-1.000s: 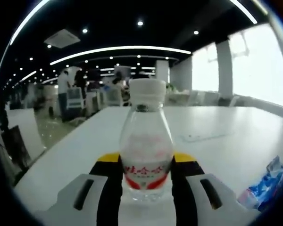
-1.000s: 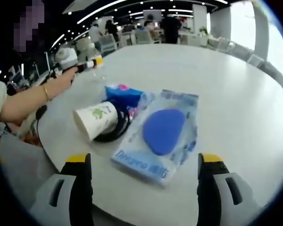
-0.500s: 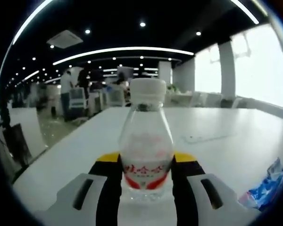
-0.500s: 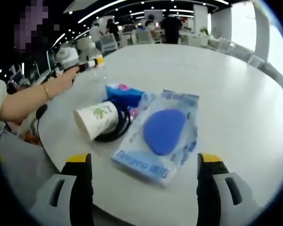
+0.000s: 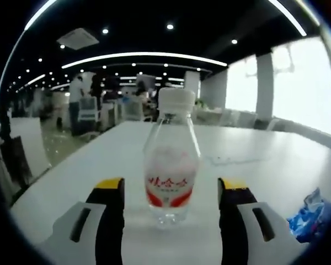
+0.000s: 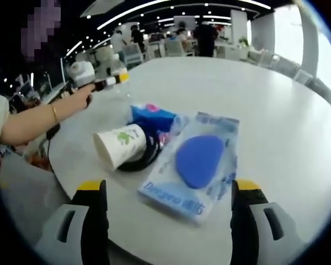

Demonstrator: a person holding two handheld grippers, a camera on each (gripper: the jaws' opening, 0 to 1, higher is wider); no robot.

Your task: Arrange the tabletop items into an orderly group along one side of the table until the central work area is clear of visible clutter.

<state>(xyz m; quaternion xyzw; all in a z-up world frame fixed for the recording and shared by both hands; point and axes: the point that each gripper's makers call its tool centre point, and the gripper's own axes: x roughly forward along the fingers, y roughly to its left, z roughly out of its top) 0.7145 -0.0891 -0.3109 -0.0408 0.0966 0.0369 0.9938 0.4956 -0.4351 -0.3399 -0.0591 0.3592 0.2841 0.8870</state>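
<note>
A small clear bottle (image 5: 171, 165) with a white cap and a red label stands upright on the white table (image 5: 276, 165). It sits between the jaws of my left gripper (image 5: 172, 190), which is open and clear of it on both sides. In the right gripper view a paper cup (image 6: 118, 144) lies on its side against a black cable coil (image 6: 148, 157). Beside them are a blue tissue pack (image 6: 151, 116) and a flat wipes packet (image 6: 198, 163) with a blue oval lid. My right gripper (image 6: 169, 187) is open, just short of the packet. The left gripper (image 6: 107, 83) shows far left in a hand.
The round table's near edge (image 6: 71, 176) curves to the left of the cup, with the person's forearm (image 6: 38, 118) reaching over it. A crumpled blue wrapper (image 5: 311, 215) lies at the right of the left gripper view. Chairs and people stand far behind.
My left gripper has opened and let go of the bottle, which now stands free between the jaws. The right gripper view has shifted slightly; the items there have not moved.
</note>
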